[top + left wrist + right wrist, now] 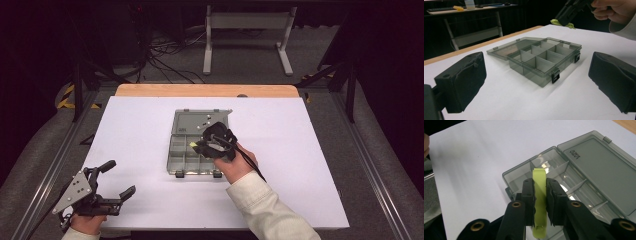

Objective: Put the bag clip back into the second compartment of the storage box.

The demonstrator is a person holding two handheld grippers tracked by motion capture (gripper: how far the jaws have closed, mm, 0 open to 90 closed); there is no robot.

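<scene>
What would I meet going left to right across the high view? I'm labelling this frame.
Left gripper → open grey compartment box → right gripper, jaws shut on a yellow-green strip above the box → the person's right hand.

Light falls from overhead onto my white table point(140, 125), which glows bright while the floor and room beyond sink into near black, and the high view is soft and a little grainy. Through my left gripper's camera my own black pads point(461, 80) are blurred up close and the grey box point(541, 60) throws a soft shadow toward me. From my right gripper's camera, glare glints off the box's clear dividers point(549, 167) behind the sharp yellow-green strip point(539, 195), and the far table washes pale.
</scene>
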